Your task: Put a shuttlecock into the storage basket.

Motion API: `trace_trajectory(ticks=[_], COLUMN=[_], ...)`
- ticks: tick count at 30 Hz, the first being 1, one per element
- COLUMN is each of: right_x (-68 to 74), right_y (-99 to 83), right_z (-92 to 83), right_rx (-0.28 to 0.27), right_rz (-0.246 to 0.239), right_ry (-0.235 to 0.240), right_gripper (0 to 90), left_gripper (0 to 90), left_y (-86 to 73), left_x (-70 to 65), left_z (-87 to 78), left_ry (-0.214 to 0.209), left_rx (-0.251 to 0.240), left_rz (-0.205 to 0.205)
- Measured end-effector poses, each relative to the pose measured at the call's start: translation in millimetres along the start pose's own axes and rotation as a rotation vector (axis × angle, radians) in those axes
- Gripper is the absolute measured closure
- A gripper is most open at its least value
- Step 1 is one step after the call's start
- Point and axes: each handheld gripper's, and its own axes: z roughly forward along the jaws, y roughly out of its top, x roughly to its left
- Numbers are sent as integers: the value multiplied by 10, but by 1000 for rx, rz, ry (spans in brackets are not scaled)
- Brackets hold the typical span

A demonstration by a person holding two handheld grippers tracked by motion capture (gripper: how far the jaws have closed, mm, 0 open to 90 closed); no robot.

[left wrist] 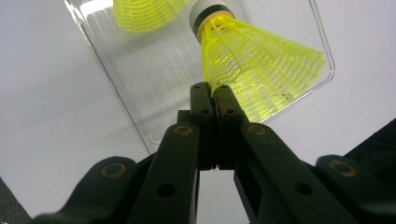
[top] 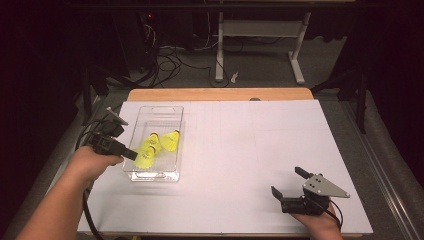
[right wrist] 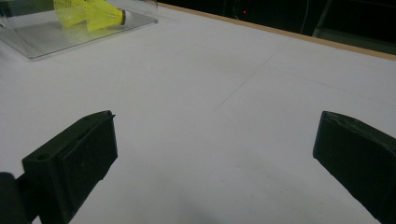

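Shuttlecock gripped over tray
Your left gripper (left wrist: pixel 214 88) pinched a shuttlecock's (left wrist: pixel 261 70) skirt at the tray's (top: pixel 172 175) near end; your right gripper (top: pixel 289 182) stood wide, empty.

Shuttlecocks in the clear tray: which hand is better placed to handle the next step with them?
Left. The left gripper is at the tray, jaws shut on the net skirt of a yellow shuttlecock. The right gripper sits open on bare table, far from it.

2 shuttlecocks (top: pixel 156 146) are coloured neon yellow, with meshed skirts; one's cork is ringed white and black. The ribbed tray (top: pixel 176 150) is clear. The table (top: pixel 250 150) is white, wood-edged.
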Motion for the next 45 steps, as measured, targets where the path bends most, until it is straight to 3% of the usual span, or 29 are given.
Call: trace_trajectory(ticks=[15,26,45], right_x=[13,10,12], right_y=[-4,-11,-10], right_z=[14,17,16], right_rx=[7,9,10], right_rz=[-4,-4,-5], right_ry=[2,5,2], right_gripper=[7,8,10], left_gripper=[890,890,886], left_y=[19,41,25], left_x=[28,88,143], left_z=[-6,123,356], left_ry=[3,28,54], left_rx=[-9,0,27], left_rz=[-10,-40,-55])
